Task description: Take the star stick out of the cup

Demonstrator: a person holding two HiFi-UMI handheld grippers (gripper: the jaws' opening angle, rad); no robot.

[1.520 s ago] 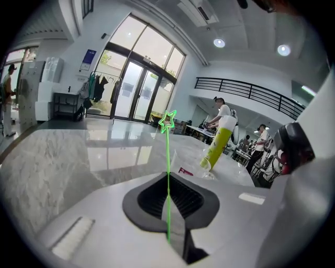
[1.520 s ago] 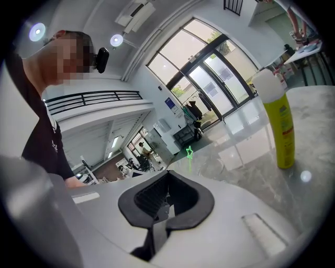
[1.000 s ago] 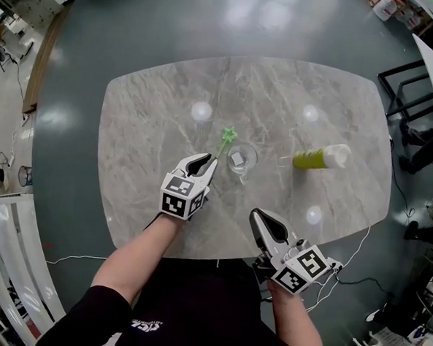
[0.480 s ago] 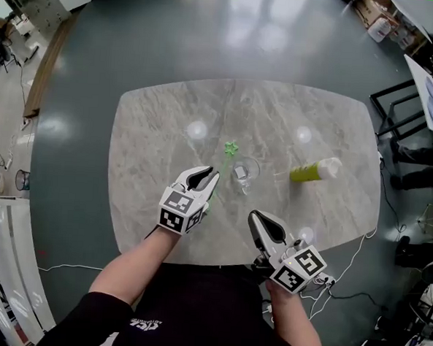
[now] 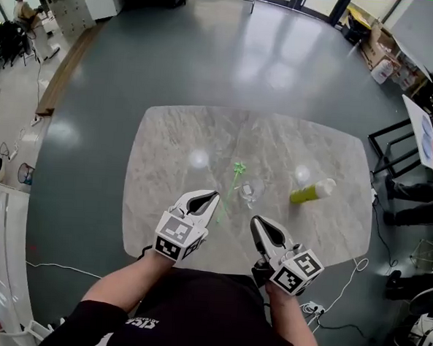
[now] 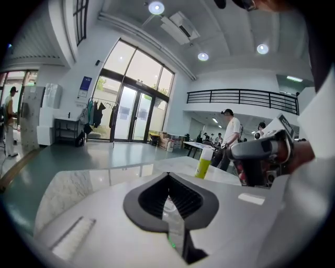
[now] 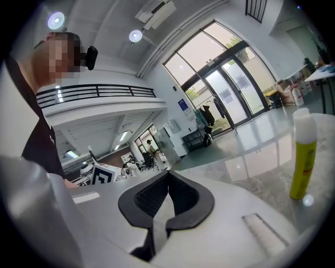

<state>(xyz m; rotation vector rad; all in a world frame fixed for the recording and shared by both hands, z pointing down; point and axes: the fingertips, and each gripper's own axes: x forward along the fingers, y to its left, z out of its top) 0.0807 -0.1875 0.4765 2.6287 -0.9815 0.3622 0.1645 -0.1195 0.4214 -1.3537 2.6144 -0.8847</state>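
The thin green star-topped stick (image 5: 231,188) shows in the left gripper view only as a green glint, the rest hidden between the left gripper's (image 5: 214,196) jaws, just closed on it; the small clear cup's (image 5: 252,191) contents are too small to tell.

A grey marbled worktop (image 5: 174,144) with rounded corners stands on a glossy grey floor (image 5: 209,51). On it stand a clear cup (image 5: 250,191) and, to the cup's right and apart from it, a yellow-green, white-capped bottle (image 5: 310,191), seemingly upright.
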